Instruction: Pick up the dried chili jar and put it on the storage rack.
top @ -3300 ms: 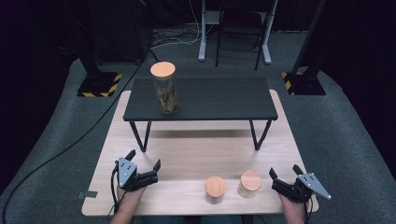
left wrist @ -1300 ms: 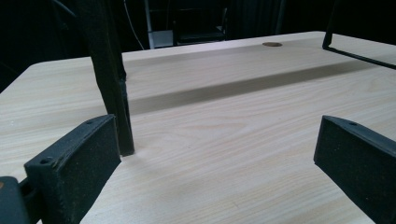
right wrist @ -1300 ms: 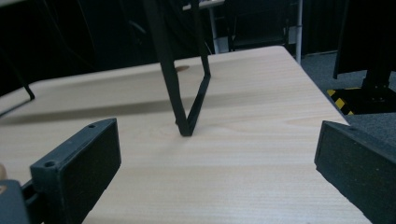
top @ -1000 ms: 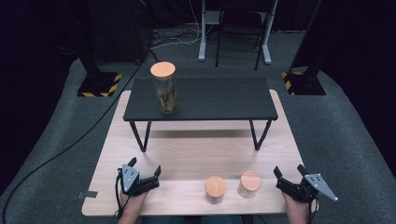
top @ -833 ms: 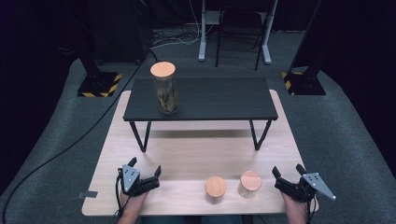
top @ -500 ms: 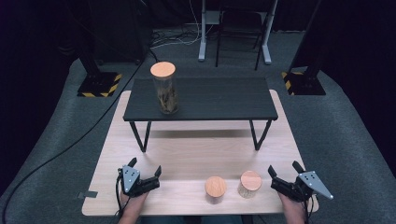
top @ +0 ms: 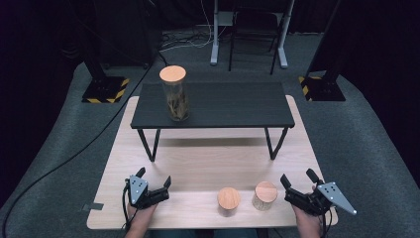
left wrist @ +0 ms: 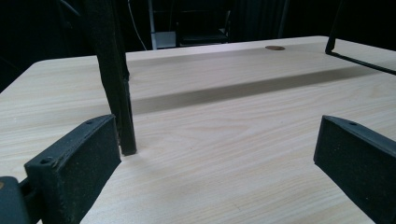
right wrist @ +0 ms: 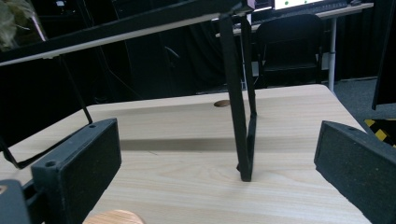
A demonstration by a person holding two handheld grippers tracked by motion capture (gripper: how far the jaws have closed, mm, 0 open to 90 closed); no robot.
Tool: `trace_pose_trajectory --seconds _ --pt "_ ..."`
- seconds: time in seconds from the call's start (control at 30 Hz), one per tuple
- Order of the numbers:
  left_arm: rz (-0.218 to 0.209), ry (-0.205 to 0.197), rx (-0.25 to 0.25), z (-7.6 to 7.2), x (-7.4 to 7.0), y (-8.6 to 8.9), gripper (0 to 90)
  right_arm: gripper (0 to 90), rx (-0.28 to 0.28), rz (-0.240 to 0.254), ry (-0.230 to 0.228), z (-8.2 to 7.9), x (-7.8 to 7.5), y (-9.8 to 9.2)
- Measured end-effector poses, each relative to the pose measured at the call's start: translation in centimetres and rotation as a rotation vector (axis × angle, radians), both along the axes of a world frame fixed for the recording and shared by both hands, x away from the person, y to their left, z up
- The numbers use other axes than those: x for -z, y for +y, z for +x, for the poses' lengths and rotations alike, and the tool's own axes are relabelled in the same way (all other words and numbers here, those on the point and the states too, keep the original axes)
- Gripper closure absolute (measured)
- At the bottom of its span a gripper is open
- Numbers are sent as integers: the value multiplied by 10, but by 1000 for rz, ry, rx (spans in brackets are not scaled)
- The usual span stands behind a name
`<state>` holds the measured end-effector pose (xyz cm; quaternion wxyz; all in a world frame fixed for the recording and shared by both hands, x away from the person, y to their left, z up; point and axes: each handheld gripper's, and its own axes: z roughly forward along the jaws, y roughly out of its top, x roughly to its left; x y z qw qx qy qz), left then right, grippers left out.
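- The right gripper (top: 298, 180) is held low at the near right corner of the table (top: 198, 163), jaws spread wide with nothing between them.
- The left gripper (top: 153, 176) is held at the near left edge, jaws likewise apart and empty.
- Two short jars with wooden lids stand at the near edge: the right jar (top: 265, 195) just left of the right gripper, the left jar (top: 229, 201) beside it, the two close but apart.
- In the right gripper view, only a sliver of a wooden lid (right wrist: 112, 217) is seen at the bottom left, so the jaws are judged to be aimed past the jars toward the bench leg (right wrist: 236, 102).
- The step in hand is judged to be a reach for the right jar. The gripper should be turned left until the jar sits centred between the jaws.
- The jar should be taken at its body below the lid, jaws level, and closed gently.
- The left jar is close enough to be knocked; the approach is best made from the right.
- A tall jar (top: 174, 94) stands on the far bench (top: 213, 105), well apart.
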<state>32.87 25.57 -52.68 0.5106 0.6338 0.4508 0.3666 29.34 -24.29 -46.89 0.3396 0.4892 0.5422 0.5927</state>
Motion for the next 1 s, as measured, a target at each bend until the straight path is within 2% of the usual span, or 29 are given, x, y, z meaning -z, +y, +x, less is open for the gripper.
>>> trace_pose_trajectory --seconds 0.13,0.37,0.47,0.67,0.87,1.0 --pt "5 -2 1 0 0 0 1 0 -11 2 12 -4 -6 5" --pt "6 1 4 0 0 -1 1 0 -34 -5 4 -12 -11 9" --pt "8 -1 7 0 0 -1 1 0 -54 8 8 -14 -11 11" --pt "6 4 4 1 0 -1 1 0 -86 -5 -5 -21 -17 17" --pt "12 5 4 1 0 -1 1 0 -94 -18 -6 -25 -16 21" --pt "12 0 -1 0 0 -1 1 0 -99 -10 -8 -25 -16 22"
